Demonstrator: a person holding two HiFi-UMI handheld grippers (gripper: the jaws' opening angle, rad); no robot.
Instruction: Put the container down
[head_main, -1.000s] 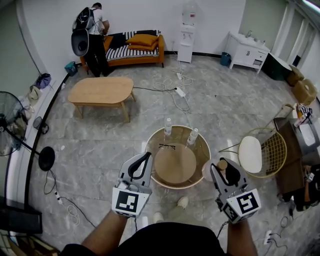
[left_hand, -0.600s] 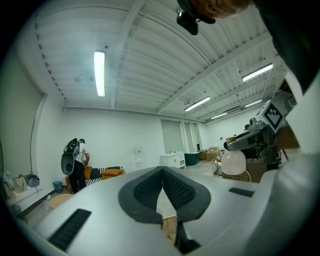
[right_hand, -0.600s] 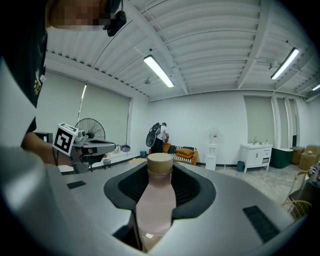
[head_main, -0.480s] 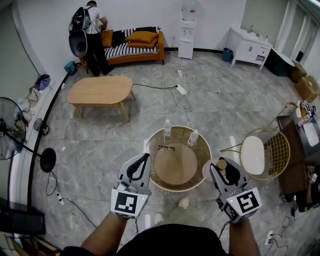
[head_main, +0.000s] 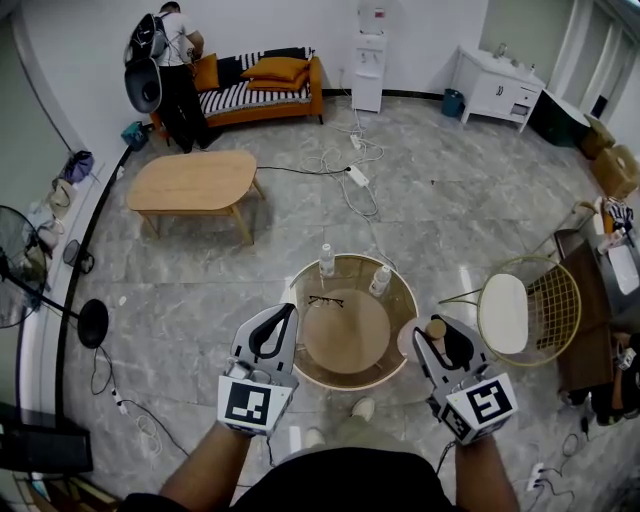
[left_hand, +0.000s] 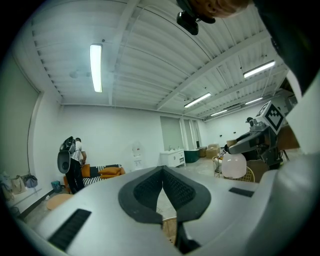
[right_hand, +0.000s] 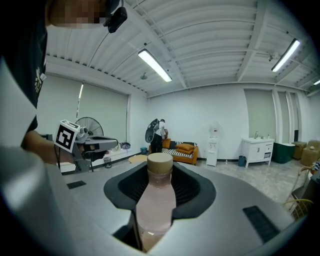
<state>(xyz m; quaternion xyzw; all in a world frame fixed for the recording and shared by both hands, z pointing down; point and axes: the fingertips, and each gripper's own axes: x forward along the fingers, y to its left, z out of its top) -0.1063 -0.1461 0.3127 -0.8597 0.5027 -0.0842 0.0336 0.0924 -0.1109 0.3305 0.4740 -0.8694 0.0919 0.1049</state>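
Observation:
The container is a pale pink bottle (head_main: 413, 338) with a tan cork-like cap (right_hand: 160, 163). My right gripper (head_main: 437, 340) is shut on its body, and it stands upright between the pads (right_hand: 187, 186). It hangs just off the right rim of the round glass-edged table (head_main: 400, 292). In the left gripper view the bottle (left_hand: 233, 165) shows at the right under the right gripper. My left gripper (head_main: 283, 318) hovers at the table's left rim, shut with nothing between its jaws (left_hand: 162, 172).
On the table lie a pair of glasses (head_main: 325, 300) and two small water bottles (head_main: 326, 260) (head_main: 380, 280) at its far side. A wire chair (head_main: 520, 310) stands to the right. Cables (head_main: 350, 175), a wooden coffee table (head_main: 190, 182) and a person (head_main: 170, 60) are farther off.
The whole room has slid a little in the view as the person shifts. Both grippers keep about the same place beside the table, and the bottle stays in the right one.

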